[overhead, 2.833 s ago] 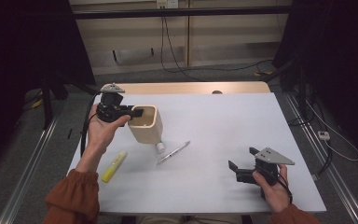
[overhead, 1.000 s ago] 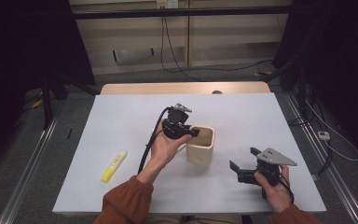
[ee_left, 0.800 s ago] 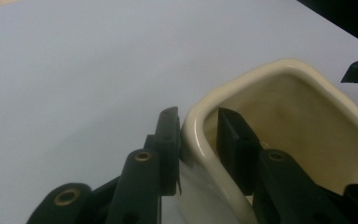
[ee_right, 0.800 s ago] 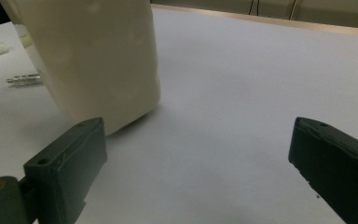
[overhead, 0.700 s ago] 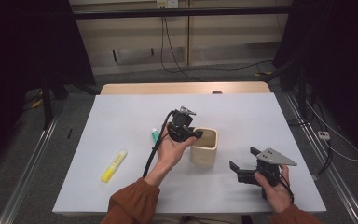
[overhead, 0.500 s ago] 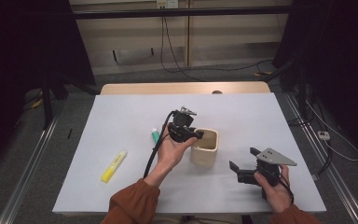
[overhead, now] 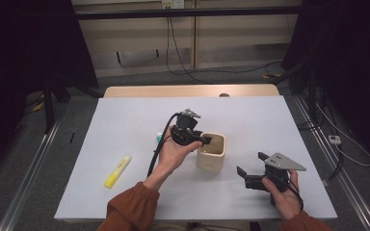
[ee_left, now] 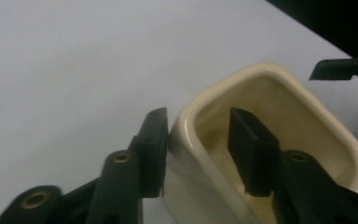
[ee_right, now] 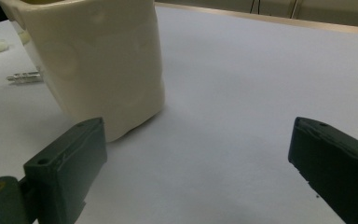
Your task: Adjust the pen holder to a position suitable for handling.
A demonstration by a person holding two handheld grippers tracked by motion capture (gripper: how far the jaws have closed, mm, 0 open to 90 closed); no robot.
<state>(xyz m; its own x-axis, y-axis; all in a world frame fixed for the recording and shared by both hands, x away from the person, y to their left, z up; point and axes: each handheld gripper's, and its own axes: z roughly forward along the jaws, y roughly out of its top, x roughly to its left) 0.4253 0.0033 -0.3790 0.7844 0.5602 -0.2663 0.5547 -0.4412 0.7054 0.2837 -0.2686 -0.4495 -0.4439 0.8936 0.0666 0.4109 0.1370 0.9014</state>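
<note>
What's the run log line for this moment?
left gripper: jaws opening astride cup wall | right gripper: open, resting | cup upright on table

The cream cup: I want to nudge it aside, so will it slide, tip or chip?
The cream cup looks glazed and stiff, so probably chippable. It stands upright on the smooth white table, so a low push likely slides it; a push at the rim may tip it.

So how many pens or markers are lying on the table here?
2 visible: a yellow highlighter near the table's left side, and a green-tipped marker just behind the left hand, partly hidden. More may be hidden behind the hand or the cup.
</note>
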